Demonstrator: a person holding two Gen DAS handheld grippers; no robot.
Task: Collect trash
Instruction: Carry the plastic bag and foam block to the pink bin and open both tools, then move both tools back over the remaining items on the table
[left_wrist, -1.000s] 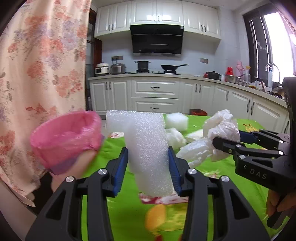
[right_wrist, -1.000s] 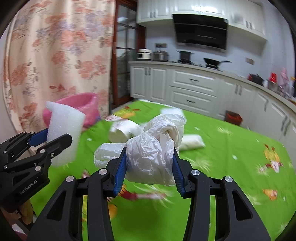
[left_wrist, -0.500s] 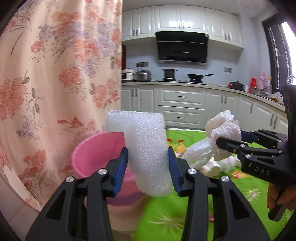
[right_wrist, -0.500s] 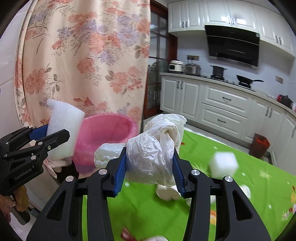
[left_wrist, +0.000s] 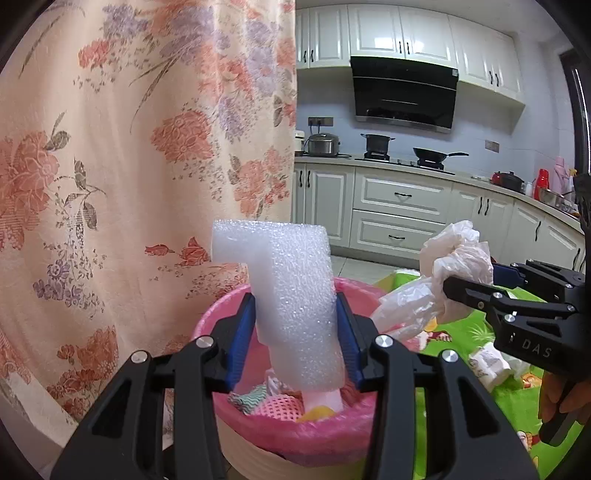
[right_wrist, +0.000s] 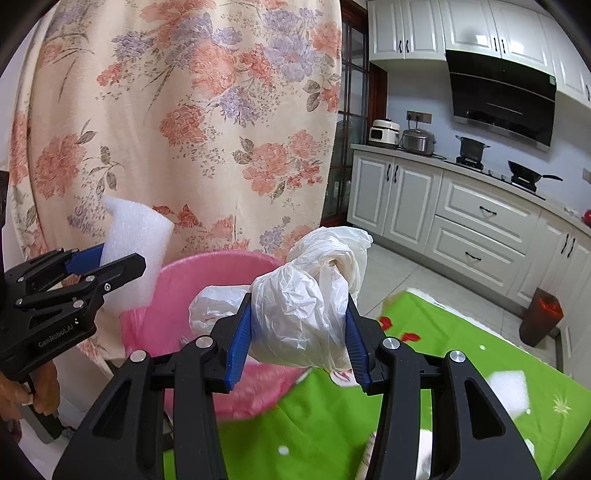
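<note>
1. A kitchen, with white cabinets, a black range hood and pots on the stove; a floral curtain fills the left side; the tabletop wears a bright green printed cloth.
2. The pink-lined bin stands at the tabletop's edge, right against the curtain, its mouth open upward; tiled floor lies between tabletop and cabinets.
3. The left gripper is over the bin mouth, blue fingers pressed onto a white foam block that stands upright above the rim.
4. The right gripper has its fingers closed on a crumpled white plastic bag, held beside the bin, near its rim on the tabletop side.
5. The left view looks down into the bin; a pink net, a patterned scrap and something yellow lie inside; it also shows a white wrapper on the cloth.
6. The right view shows the bin's outer wall only; it adds a white foam piece on the cloth and a dark floor bin by the cabinets.
</note>
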